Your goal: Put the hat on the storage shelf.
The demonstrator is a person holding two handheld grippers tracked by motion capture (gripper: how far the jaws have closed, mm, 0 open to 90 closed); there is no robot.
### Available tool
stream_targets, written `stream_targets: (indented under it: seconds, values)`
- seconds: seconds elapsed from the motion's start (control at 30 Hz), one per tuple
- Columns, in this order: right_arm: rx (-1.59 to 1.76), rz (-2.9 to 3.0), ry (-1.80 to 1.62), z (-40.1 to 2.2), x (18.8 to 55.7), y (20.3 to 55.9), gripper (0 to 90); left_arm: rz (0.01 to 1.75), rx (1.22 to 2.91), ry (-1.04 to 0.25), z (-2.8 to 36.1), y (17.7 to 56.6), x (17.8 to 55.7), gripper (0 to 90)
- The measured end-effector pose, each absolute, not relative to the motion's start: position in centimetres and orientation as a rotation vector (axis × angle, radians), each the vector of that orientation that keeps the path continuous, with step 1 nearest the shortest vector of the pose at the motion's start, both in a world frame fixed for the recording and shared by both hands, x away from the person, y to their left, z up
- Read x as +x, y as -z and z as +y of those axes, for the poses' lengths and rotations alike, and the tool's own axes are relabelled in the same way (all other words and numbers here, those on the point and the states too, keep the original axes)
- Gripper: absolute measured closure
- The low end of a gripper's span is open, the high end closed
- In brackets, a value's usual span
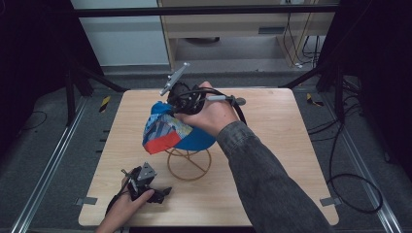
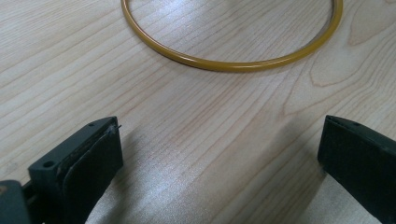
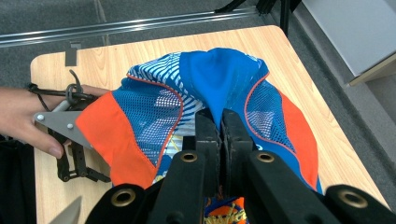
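While the left tool (image 2: 219, 154) gapes, the right tool (image 3: 223, 135) pinches the cap (image 3: 210, 88).

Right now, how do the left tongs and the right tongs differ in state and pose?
The left tongs stand wide open with nothing between them; the right tongs are shut on the blue and orange cap. The left tongs sit low over the wooden table, near the yellow wire stand; the right tongs are raised above that stand. Both are hand-held and have black jaws.
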State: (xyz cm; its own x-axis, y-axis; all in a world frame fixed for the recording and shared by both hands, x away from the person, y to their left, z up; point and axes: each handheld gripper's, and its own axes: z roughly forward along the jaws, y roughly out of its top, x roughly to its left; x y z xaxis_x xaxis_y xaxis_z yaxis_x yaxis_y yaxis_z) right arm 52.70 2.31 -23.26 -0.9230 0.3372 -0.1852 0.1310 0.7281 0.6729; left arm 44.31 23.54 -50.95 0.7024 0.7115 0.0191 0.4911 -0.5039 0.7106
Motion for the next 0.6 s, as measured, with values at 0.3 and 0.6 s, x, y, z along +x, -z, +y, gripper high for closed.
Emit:
stream_targets:
  seconds: [0.3,0.6]
  values:
    - [0.377,2.639,-0.994,2.16,52.8,23.44,84.5,0.913,2.207,-0.405,23.54,50.95,44.31,0.0]
    - [0.388,2.634,-1.0,2.01,52.78,23.48,77.6,0.913,2.207,-0.406,23.54,50.95,44.3,0.0]
